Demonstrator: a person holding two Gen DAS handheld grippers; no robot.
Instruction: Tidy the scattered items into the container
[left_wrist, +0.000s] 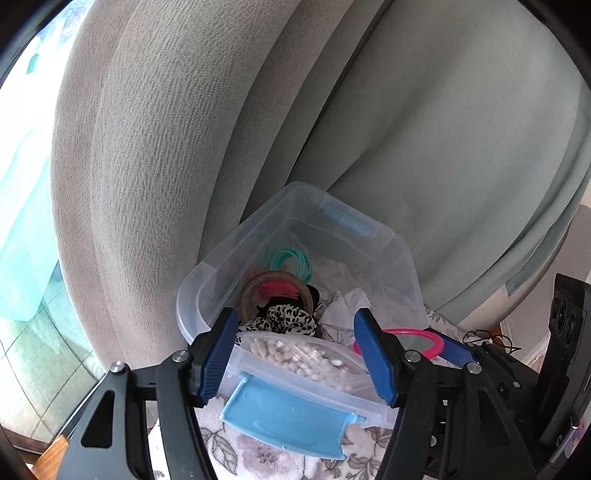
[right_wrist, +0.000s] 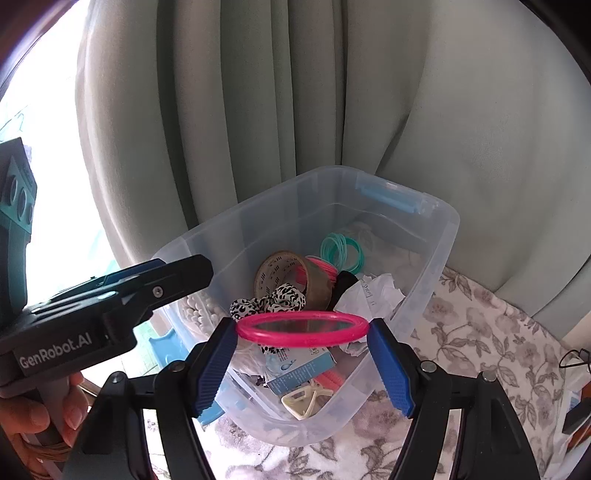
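The right gripper (right_wrist: 302, 334) pinches a pink mirror (right_wrist: 302, 328) above the bin (right_wrist: 424, 295); the left gripper (left_wrist: 295, 356), at nine o'clock, stands spread.

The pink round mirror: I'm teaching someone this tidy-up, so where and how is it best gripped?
Grip the pink mirror by its rim, at opposite edges across its width, as the right gripper does now above the clear bin. It lies flat, so pads on the rim avoid the glass.

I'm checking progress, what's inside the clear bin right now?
Inside the clear bin: tape roll, teal bands, leopard scrunchie, crumpled paper, bead bag, a blue box. The pink mirror in the right tongs covers what lies beneath.
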